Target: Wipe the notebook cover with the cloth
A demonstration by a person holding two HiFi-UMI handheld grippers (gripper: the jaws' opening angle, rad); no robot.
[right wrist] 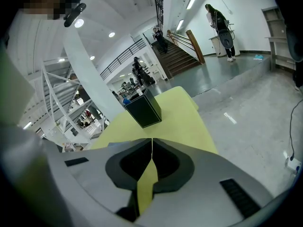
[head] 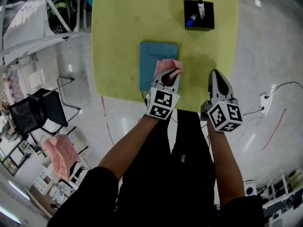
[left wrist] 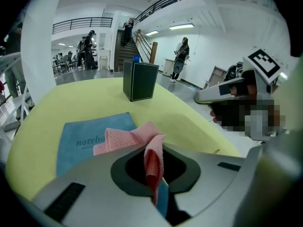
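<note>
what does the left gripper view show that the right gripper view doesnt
Only the left gripper view shows the blue notebook and the pink cloth. The left gripper is shut on the cloth, whose free end lies on the notebook's cover. Only the right gripper view looks straight into the right gripper, which is shut with nothing in it. Both show the yellow table and the black box standing on it.
</note>
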